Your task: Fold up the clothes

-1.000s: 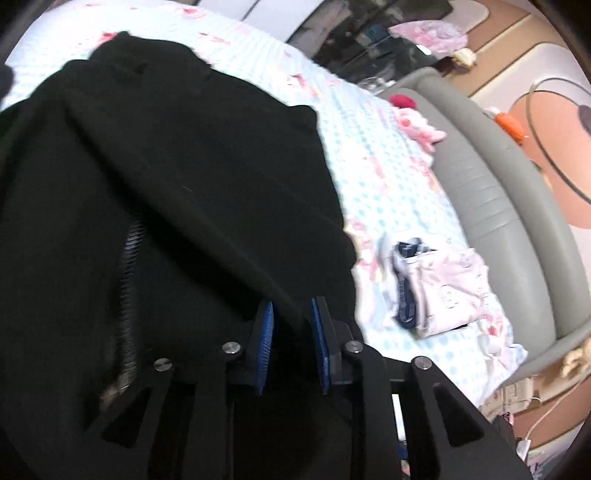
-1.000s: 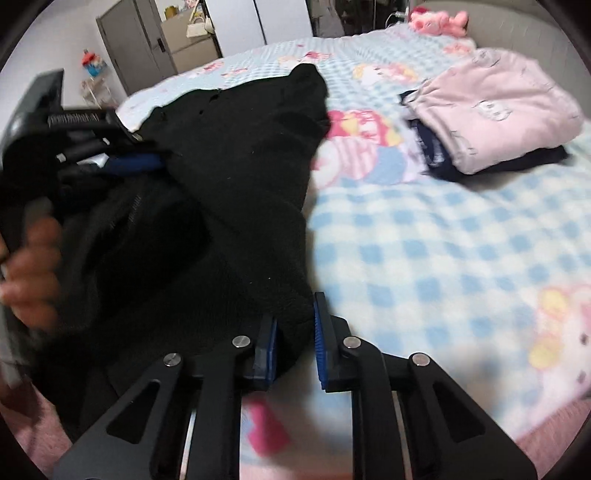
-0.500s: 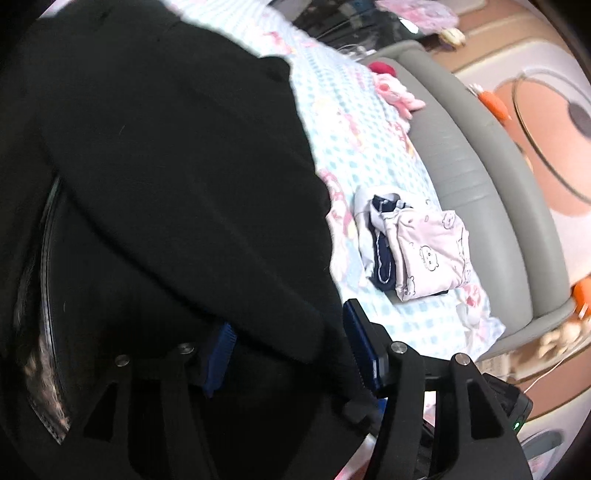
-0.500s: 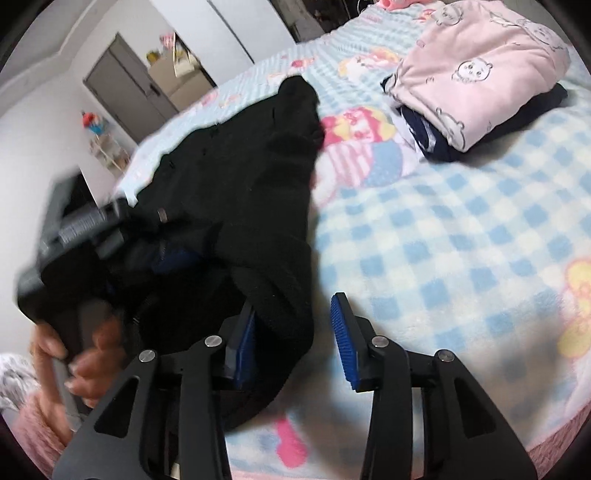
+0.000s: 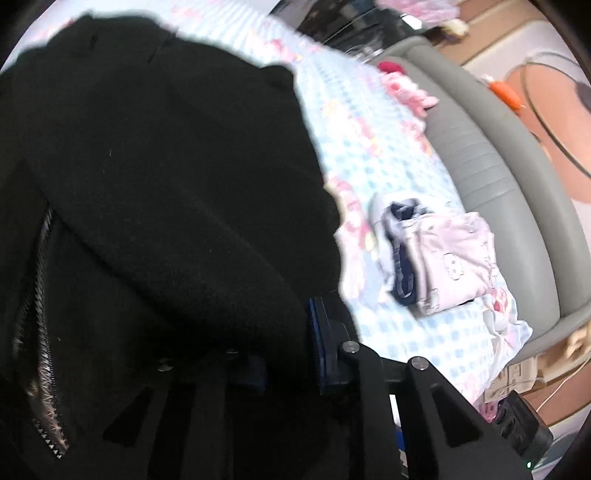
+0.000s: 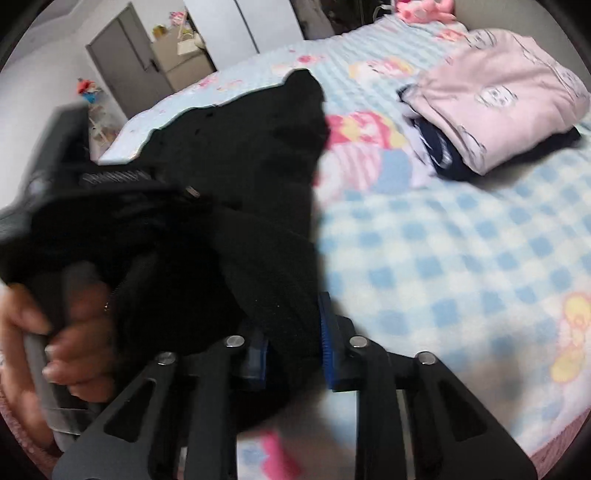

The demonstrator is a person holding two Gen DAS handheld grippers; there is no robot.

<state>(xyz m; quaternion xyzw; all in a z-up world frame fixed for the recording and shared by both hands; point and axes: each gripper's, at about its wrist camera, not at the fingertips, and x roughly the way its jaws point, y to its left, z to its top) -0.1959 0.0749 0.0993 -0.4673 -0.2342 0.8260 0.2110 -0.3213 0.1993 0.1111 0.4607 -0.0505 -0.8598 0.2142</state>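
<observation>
A home bedroom. A bed [image 6: 461,258] with a blue-and-white checked cartoon-print sheet fills the room. At its far end sits a pink plush toy [image 6: 424,7] against a grey padded headboard [image 5: 491,173]. Folded clothes [image 6: 506,92] are stacked on the bed near the headboard. Beyond the bed's other side stand white wardrobe doors [image 6: 243,22] and a grey door [image 6: 125,62].

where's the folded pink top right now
The folded pink top lies on the checked bedspread, upper right in the right wrist view, stacked on a navy garment, apart from the black jacket to its left.
</observation>
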